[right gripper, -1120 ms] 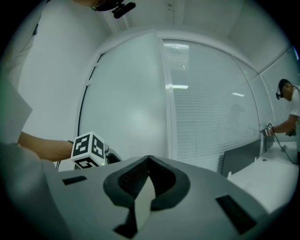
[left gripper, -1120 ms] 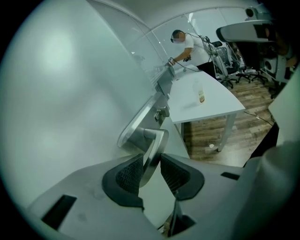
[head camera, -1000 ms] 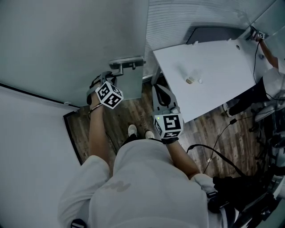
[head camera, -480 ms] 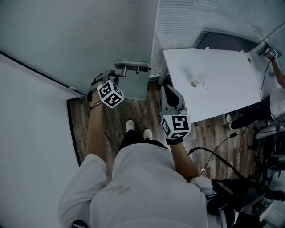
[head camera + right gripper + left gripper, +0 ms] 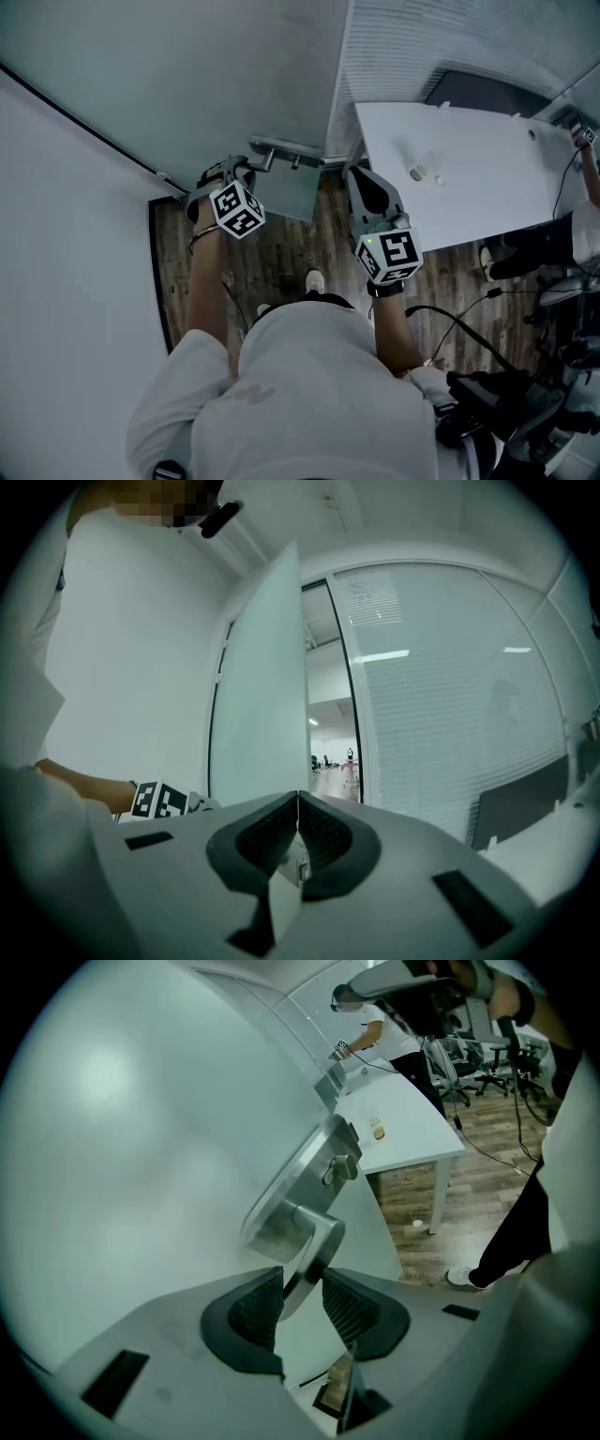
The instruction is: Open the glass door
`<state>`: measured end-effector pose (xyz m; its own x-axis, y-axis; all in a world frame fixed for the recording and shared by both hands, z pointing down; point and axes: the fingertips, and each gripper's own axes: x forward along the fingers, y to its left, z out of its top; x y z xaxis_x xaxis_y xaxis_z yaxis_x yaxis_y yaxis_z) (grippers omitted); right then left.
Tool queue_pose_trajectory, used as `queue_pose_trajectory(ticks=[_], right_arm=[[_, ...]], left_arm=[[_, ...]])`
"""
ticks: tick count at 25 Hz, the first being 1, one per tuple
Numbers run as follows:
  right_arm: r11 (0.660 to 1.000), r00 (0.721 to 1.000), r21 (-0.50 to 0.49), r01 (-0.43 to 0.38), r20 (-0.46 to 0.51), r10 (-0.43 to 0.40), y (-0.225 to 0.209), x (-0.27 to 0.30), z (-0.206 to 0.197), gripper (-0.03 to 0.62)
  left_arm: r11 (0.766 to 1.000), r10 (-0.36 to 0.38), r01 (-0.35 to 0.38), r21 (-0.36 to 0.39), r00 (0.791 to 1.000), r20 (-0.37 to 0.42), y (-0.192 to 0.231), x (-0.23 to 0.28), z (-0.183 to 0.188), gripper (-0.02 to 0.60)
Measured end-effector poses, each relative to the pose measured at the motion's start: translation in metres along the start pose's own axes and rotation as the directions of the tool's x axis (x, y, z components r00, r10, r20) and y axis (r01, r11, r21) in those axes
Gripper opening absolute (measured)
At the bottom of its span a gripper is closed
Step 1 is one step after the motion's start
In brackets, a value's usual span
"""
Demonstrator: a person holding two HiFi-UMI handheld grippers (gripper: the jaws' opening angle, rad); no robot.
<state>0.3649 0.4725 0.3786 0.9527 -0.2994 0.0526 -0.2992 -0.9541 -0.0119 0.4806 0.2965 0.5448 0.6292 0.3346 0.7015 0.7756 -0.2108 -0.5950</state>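
**Two grippers, one of them gripping the door handle**

The left gripper (image 5: 302,1297) is pinching the metal handle (image 5: 311,1246) of the glass door (image 5: 112,1147). Its jaws are standing fairly wide, and the two dark pads (image 5: 258,1309) are pressing on the flat lever from both sides. The lever is coming out of a metal plate (image 5: 292,1180) that is fixed near the edge of the door. In the head view this gripper is pointing forward and down at the door, with its marker cube facing the camera.

The right gripper (image 5: 298,829) is holding nothing. Its jaws are pressed together, and it is pointing about level, beside the free edge of the door.

The door is standing partly open. In the right gripper view a gap is showing between its edge and the dark frame (image 5: 343,705), and a lit corridor is appearing through the gap. To the right of the frame a glass wall with blinds (image 5: 441,686) is running on.

A white table (image 5: 469,187) is standing near the person's right side, with a small object (image 5: 418,173) lying on it. A wooden floor (image 5: 272,248) is showing under the door and around the person's shoe (image 5: 315,280). Black cables (image 5: 459,323) are lying on the floor to the right.
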Motion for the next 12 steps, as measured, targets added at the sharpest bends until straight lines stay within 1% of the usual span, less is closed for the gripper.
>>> queue_pose_trajectory(ticks=[2, 5, 7, 9, 12], right_arm=[[0.999, 0.999, 0.0, -0.038, 0.007, 0.038, 0.011, 0.0, 0.003, 0.005], [0.995, 0.995, -0.005, -0.102, 0.002, 0.102, 0.027, -0.003, 0.005, 0.005], [0.994, 0.994, 0.006, -0.106, 0.008, 0.106, 0.03, -0.003, 0.005, 0.005], [0.994, 0.994, 0.019, -0.107, -0.007, 0.107, 0.037, -0.004, -0.001, 0.005], [0.991, 0.991, 0.013, -0.131, -0.011, 0.131, 0.047, -0.004, -0.003, 0.005]], left_arm=[[1.0, 0.003, -0.003, 0.004, 1.0, 0.005, -0.008, -0.009, -0.007, 0.109], [1.0, -0.018, 0.018, 0.008, 1.0, -0.004, -0.023, -0.024, -0.016, 0.109], [1.0, -0.01, 0.01, 0.015, 1.0, 0.002, -0.024, -0.032, -0.018, 0.11], [1.0, 0.002, -0.002, 0.02, 1.0, 0.01, -0.03, -0.041, -0.023, 0.112], [0.999, -0.002, 0.001, 0.032, 1.0, 0.014, -0.037, -0.052, -0.033, 0.112]])
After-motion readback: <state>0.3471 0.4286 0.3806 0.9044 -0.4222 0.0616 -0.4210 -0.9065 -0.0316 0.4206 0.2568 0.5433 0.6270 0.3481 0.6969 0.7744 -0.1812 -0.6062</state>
